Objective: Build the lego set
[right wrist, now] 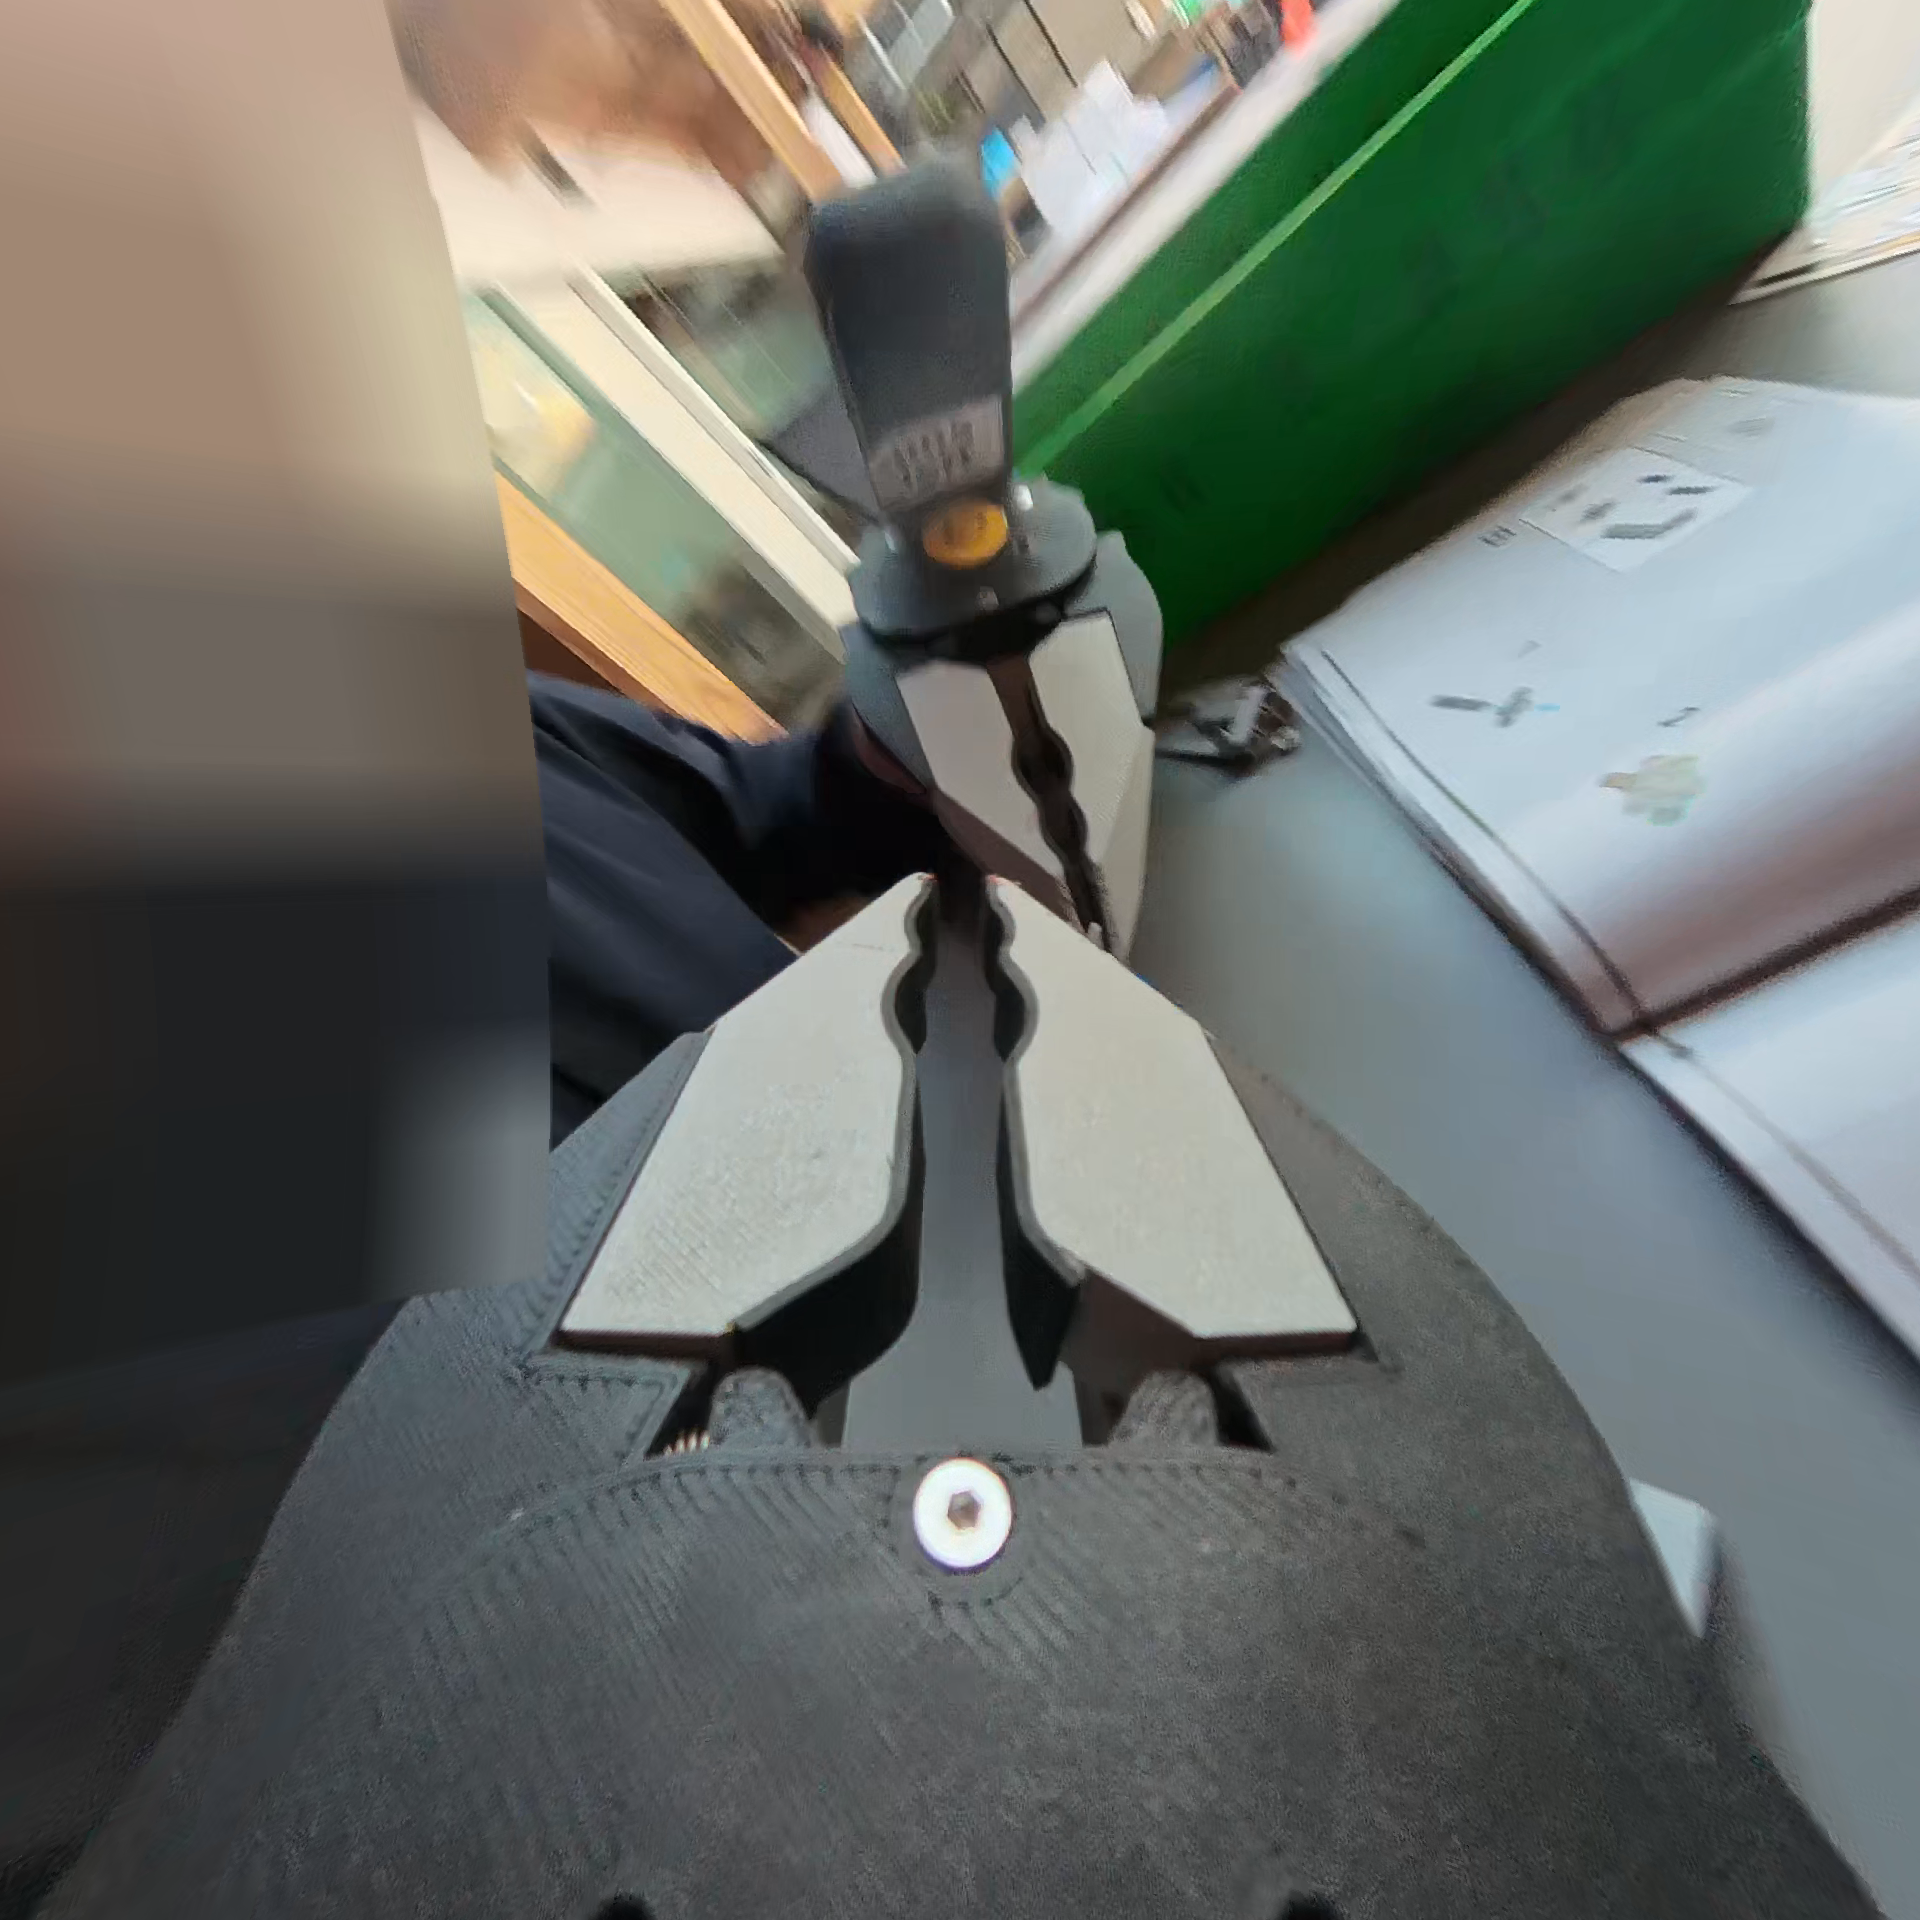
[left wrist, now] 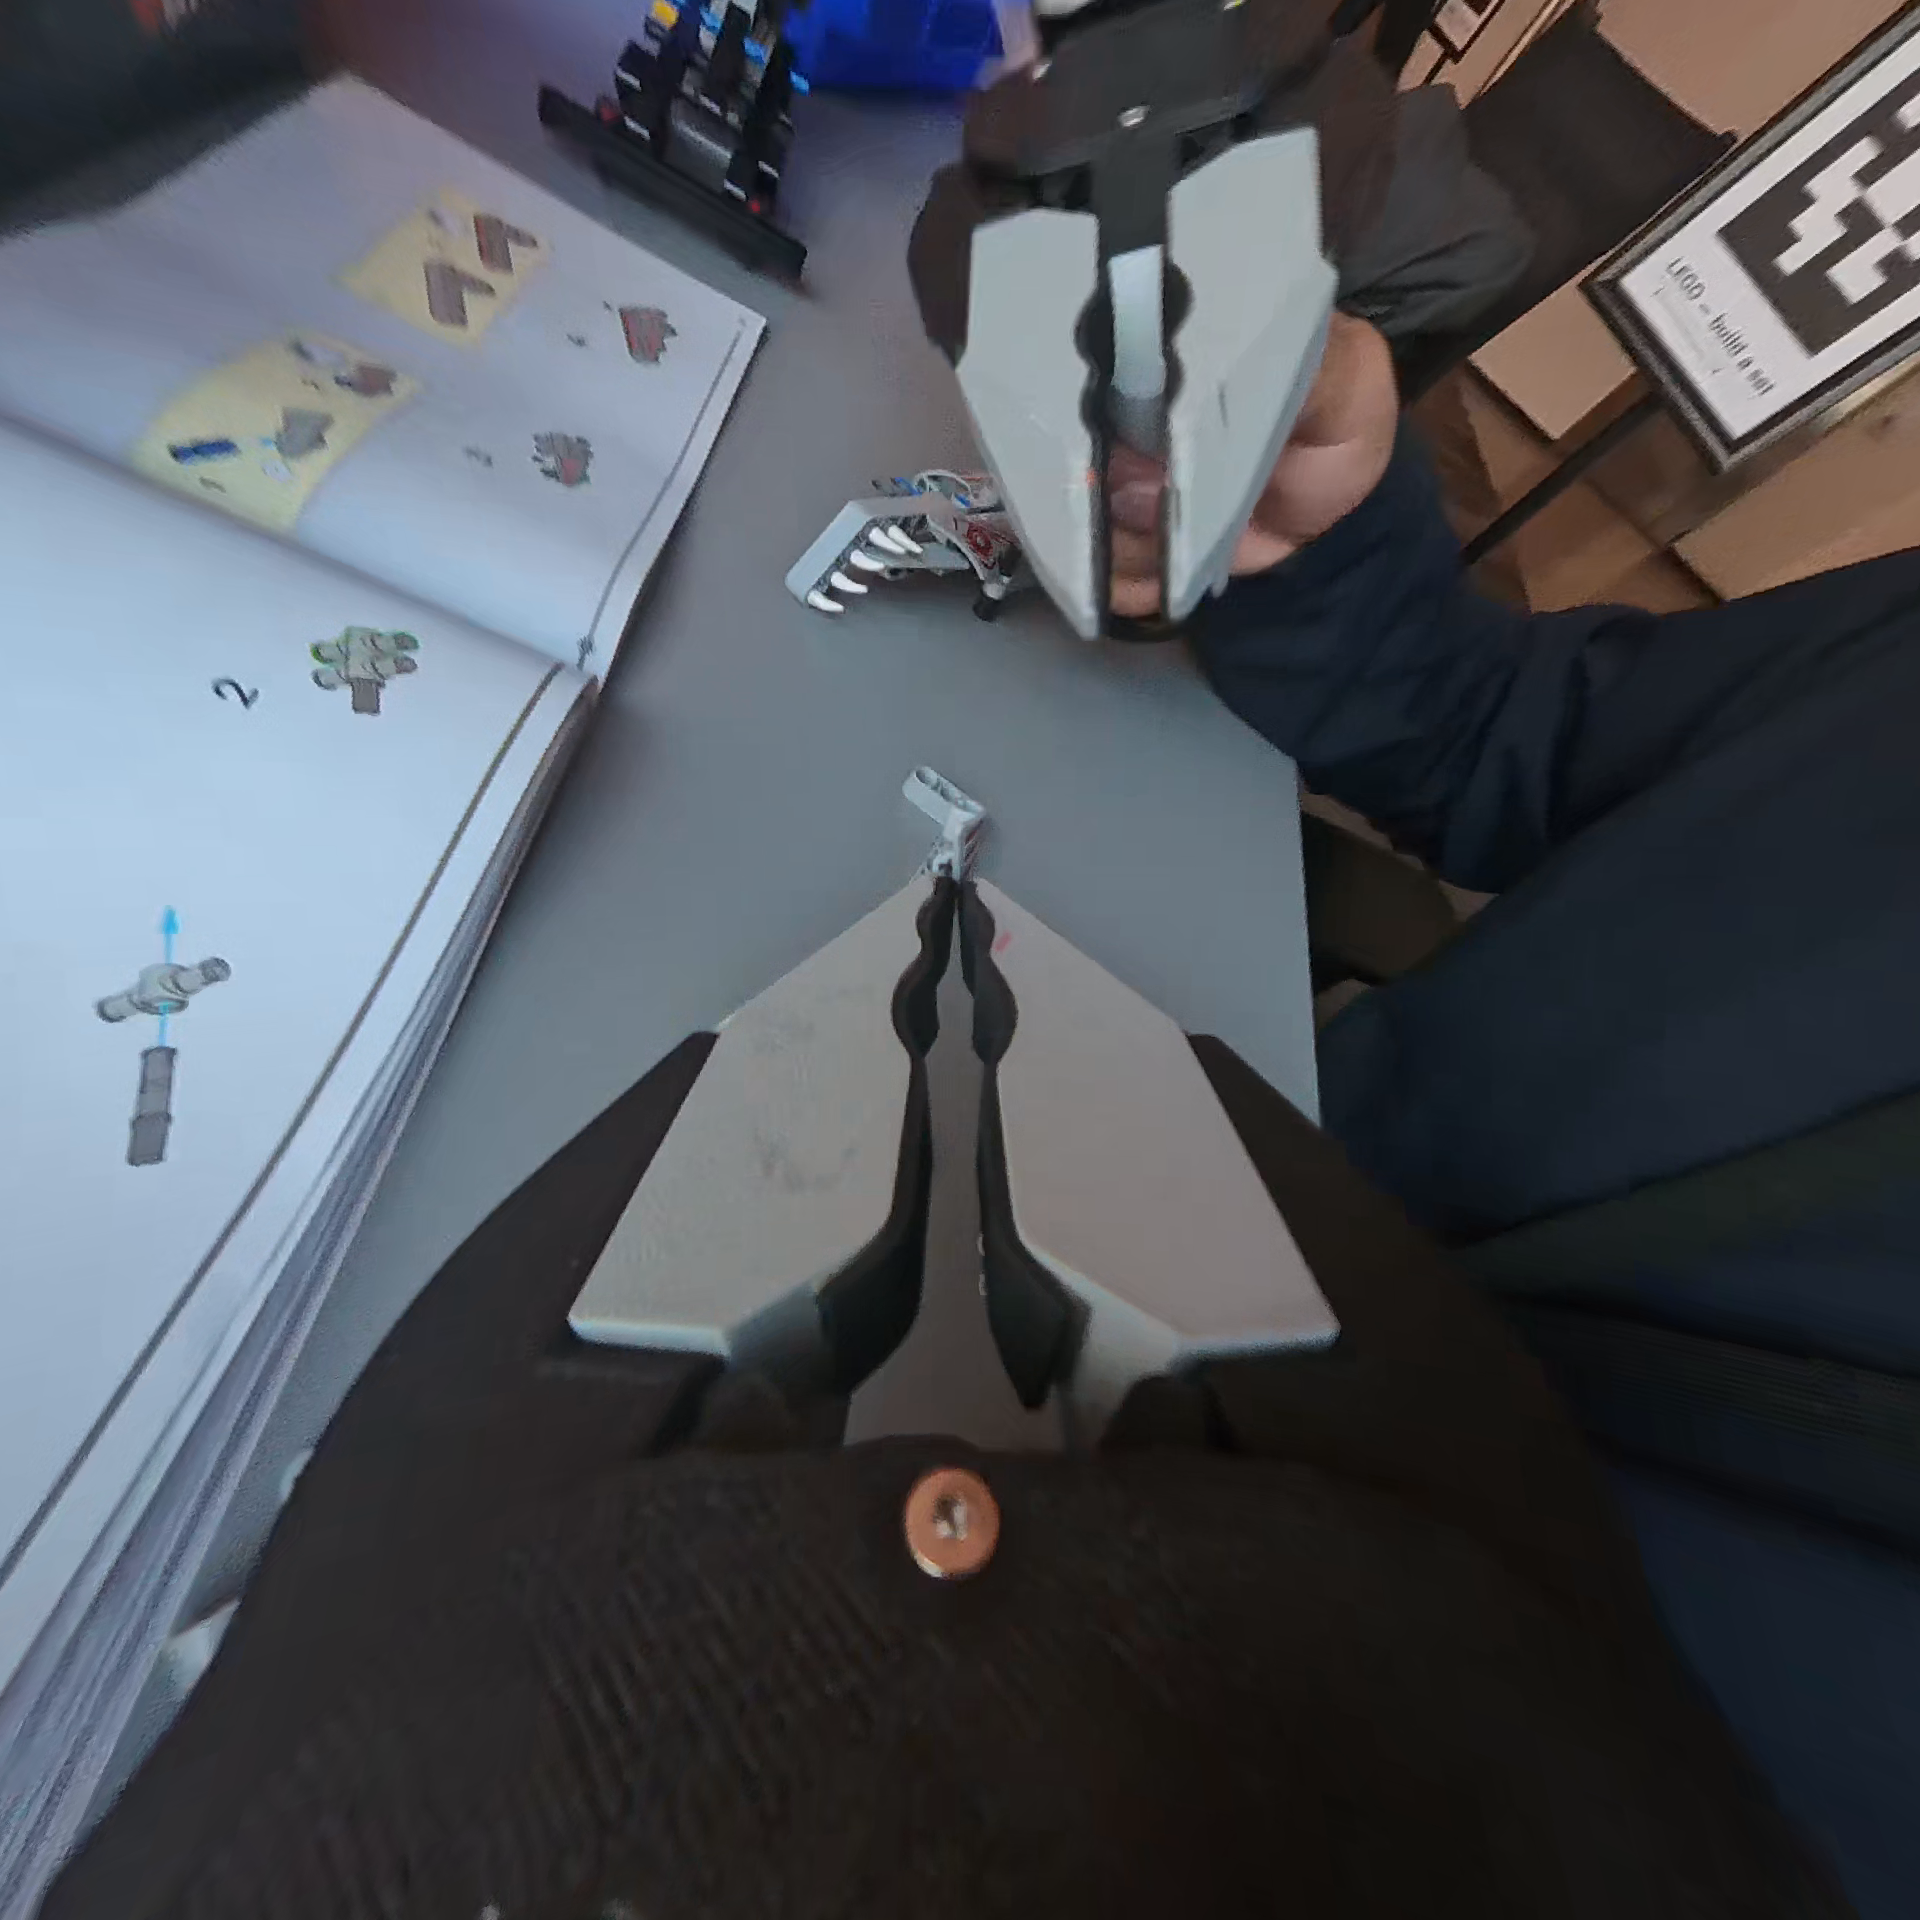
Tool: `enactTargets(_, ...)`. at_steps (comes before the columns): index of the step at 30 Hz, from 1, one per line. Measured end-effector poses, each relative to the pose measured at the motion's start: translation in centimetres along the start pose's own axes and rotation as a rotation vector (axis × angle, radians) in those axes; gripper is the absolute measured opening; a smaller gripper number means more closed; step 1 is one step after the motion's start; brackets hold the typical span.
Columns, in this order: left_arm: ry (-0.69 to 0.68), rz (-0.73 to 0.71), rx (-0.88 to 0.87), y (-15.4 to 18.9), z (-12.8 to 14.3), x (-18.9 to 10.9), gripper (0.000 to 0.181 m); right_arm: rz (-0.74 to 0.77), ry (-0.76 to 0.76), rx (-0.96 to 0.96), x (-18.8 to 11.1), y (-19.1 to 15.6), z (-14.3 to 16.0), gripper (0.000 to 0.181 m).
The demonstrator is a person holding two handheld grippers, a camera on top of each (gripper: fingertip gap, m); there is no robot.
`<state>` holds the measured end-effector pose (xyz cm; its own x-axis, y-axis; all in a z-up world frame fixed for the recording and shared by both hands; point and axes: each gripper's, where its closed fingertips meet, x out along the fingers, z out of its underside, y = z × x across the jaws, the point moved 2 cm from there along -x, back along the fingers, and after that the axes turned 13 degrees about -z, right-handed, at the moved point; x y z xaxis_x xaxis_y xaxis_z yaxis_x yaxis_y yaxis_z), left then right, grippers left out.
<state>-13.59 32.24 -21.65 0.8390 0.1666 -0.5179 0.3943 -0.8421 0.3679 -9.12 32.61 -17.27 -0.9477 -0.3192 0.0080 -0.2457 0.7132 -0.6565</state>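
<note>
A: Far left on the grey desk [left wrist: 727, 790], what lies there?

B: An open instruction booklet [left wrist: 312, 644], thick, its pages showing build steps. Behind it, toward the far edge, stands a dark lego assembly [left wrist: 707, 114] on a black base, blurred, with a blue bin [left wrist: 894, 42] just beside it.

A: And moving toward the middle?

B: A light grey lego build with white claw-like teeth [left wrist: 883, 545] rests on the desk, near the booklet's right edge. Nearer the camera, the left tongs [left wrist: 951, 883] are clenched on a small grey lego connector piece [left wrist: 945, 816], which sticks out past their tips, above the desk.

A: The right side?

B: The right tongs [left wrist: 1132, 613] point downward, held in a hand [left wrist: 1320, 457] with a dark blue sleeve. From their own camera, the right tongs [right wrist: 961, 899] stand slightly parted at the tips with nothing between them, so released. The left tongs [right wrist: 1081, 914] show just beyond, tips nearly meeting theirs.

A: Anything further right?

B: A framed black-and-white marker card [left wrist: 1787, 239] leaning by cardboard boxes, and in the right wrist view a green box [right wrist: 1403, 343] behind the booklet [right wrist: 1662, 707].
</note>
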Motion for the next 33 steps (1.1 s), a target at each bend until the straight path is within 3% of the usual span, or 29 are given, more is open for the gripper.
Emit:
enactTargets(3,-0.056,0.017,-0.047,-0.5,0.7,0.4,0.0,0.207,-0.262,-0.176,-0.2,1.3,2.2,0.015)
enactTargets(6,-0.114,0.011,-0.045,-0.8,1.4,0.8,0.0,0.31,-0.45,-0.306,-0.1,2.1,4.1,0.021)
enactTargets(11,-0.229,0.065,-0.02,-0.2,2.7,1.6,0.0,0.356,-0.591,-0.412,0.9,3.1,5.7,0.031)
enactTargets(17,-0.285,0.018,0.021,-0.5,3.4,2.1,0.0,0.369,-0.677,-0.442,1.6,3.5,7.1,0.025)
enactTargets(25,-0.218,-0.002,0.049,-0.5,2.2,1.0,0.016,0.39,-0.661,-0.462,1.2,3.2,6.6,0.023)
enactTargets(33,0.012,-0.172,0.267,-0.5,0.2,-2.0,0.022,0.437,-0.407,-0.52,-2.2,0.9,1.9,0.023)
